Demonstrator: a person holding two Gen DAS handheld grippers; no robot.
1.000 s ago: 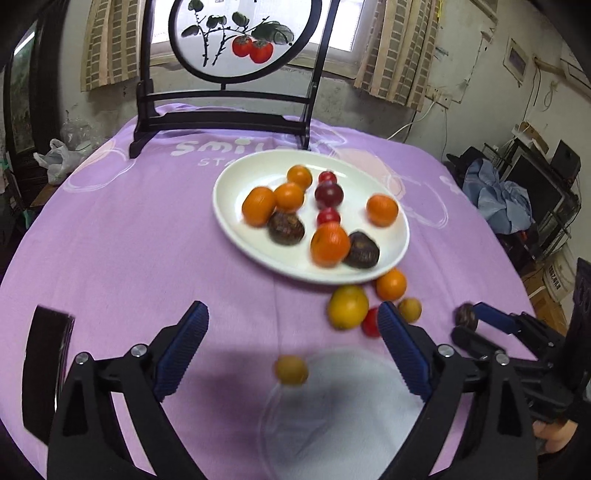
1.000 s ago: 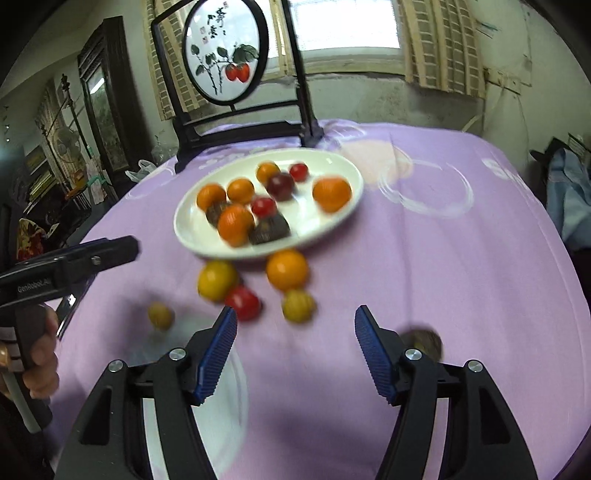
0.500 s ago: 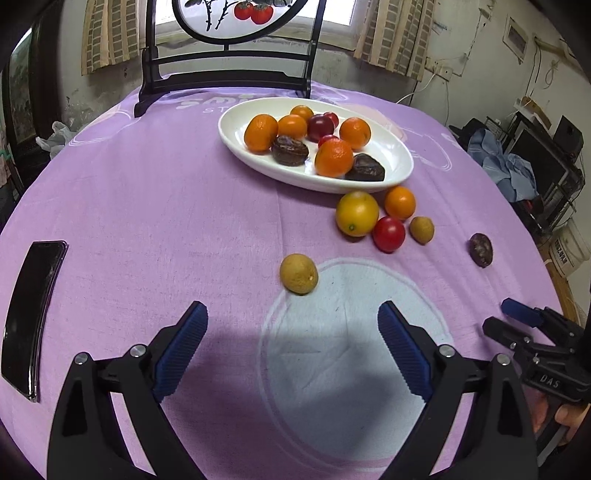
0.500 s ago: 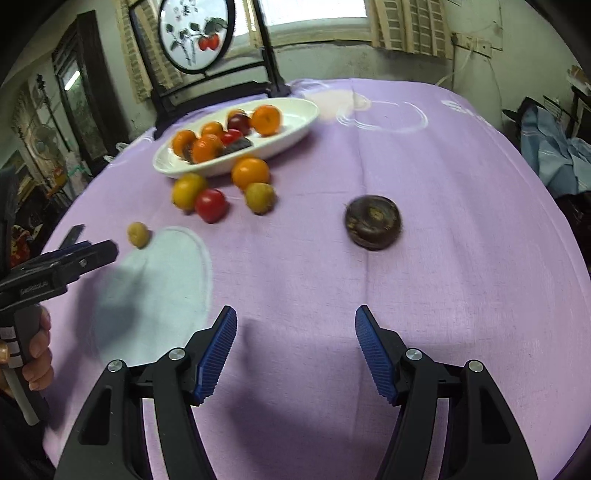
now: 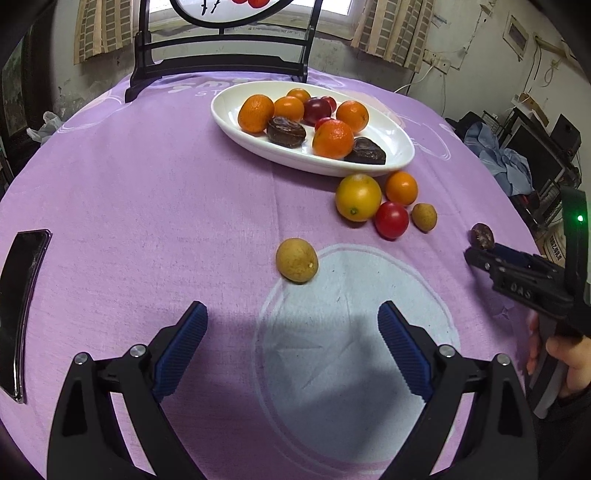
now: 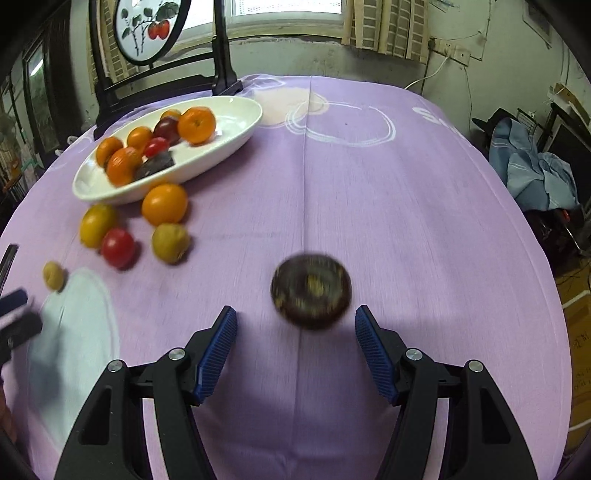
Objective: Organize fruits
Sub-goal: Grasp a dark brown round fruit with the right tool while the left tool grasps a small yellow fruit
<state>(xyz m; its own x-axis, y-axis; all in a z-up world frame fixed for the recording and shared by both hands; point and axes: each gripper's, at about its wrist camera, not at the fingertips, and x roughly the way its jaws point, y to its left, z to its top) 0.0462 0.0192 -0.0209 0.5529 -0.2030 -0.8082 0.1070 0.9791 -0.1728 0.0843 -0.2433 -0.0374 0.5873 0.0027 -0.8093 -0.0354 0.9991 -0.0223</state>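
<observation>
A white oval plate (image 5: 400,153) holds several oranges, red fruits and dark brown fruits; it also shows in the right wrist view (image 6: 240,125). Loose on the purple cloth lie a yellow-orange fruit (image 5: 357,197), an orange (image 5: 401,187), a red tomato (image 5: 392,219), two small tan fruits (image 5: 296,260) (image 5: 424,216) and a dark brown fruit (image 6: 311,290). My left gripper (image 5: 292,345) is open, just short of the nearer tan fruit. My right gripper (image 6: 295,345) is open, with the dark brown fruit just ahead of its fingertips.
A black phone (image 5: 20,295) lies at the table's left edge. A dark wooden stand with a round painted panel (image 6: 147,29) stands behind the plate. Blue clothing (image 6: 535,166) and clutter lie beyond the table's right edge.
Both grippers have come lower and closer to the cloth. The left one has neared the tan fruit; the right one has closed in on the dark brown fruit. Both stay open.
</observation>
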